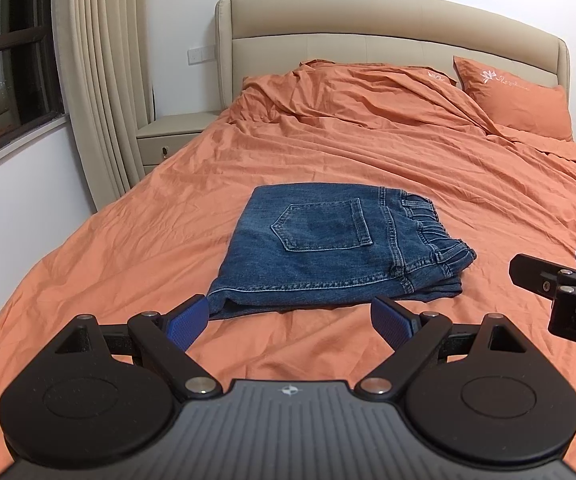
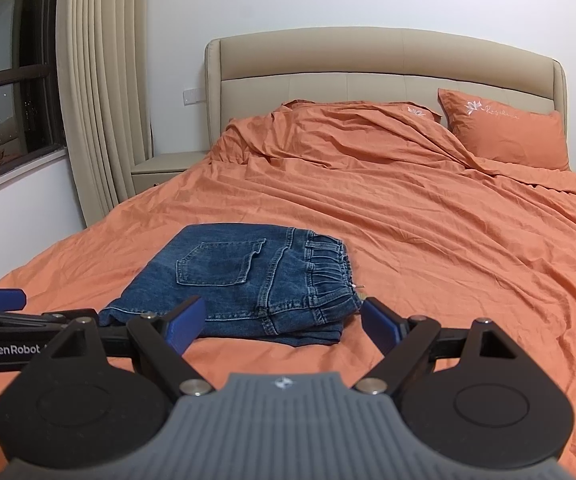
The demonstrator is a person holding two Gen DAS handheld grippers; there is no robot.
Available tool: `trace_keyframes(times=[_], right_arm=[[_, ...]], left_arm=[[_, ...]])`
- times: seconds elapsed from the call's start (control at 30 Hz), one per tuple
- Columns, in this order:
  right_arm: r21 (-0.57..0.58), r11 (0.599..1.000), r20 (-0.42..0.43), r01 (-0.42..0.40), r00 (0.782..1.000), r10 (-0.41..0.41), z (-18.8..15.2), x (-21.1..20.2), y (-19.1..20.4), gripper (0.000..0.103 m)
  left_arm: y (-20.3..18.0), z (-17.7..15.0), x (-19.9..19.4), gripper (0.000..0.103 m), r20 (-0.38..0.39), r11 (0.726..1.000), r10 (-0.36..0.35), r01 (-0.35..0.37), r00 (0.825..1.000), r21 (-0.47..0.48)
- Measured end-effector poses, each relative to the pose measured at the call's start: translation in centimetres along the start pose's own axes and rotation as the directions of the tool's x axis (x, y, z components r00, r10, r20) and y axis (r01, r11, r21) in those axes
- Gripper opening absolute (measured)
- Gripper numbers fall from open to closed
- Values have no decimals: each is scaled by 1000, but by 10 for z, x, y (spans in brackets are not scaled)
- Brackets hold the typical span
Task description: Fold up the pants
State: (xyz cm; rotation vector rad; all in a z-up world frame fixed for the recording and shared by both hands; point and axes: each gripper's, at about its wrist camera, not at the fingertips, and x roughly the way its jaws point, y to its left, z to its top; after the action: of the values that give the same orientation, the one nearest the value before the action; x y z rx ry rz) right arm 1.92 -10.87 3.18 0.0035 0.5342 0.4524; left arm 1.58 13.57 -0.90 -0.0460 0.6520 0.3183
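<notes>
Two hand-held grippers are seen drawn back from a pair of blue denim pants on an orange-sheeted bed. The pants are laid as a compact, several-layer stack near the foot edge of the bed, roughly midway across it, with a back pocket turned up and the elastic waistband facing the bed's right side. The left gripper is held with its blue pads spread wide and nothing between them, just short of the stack's near edge. The right gripper is likewise held wide and empty, level with the waistband corner. Neither is touching the cloth. The folding is judged to be essentially complete, the grippers apparently being kept clear so the stack is not disturbed. A pillow and rumpled bedding are left against the headboard, well apart from the work.
</notes>
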Motion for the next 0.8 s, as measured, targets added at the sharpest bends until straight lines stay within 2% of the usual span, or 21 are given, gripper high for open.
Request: trace_keyframes(times=[0.63, 0.8], right_arm=[[1, 1000, -9, 5, 1000, -5, -1, 0, -1, 82], [-4, 1000, -9, 2, 1000, -2, -1, 0, -1, 82]], left_arm=[[-1, 1, -2, 100, 33, 1000, -15, 14, 999, 12], [1, 2, -6, 100, 45, 999, -40, 39, 998, 9]])
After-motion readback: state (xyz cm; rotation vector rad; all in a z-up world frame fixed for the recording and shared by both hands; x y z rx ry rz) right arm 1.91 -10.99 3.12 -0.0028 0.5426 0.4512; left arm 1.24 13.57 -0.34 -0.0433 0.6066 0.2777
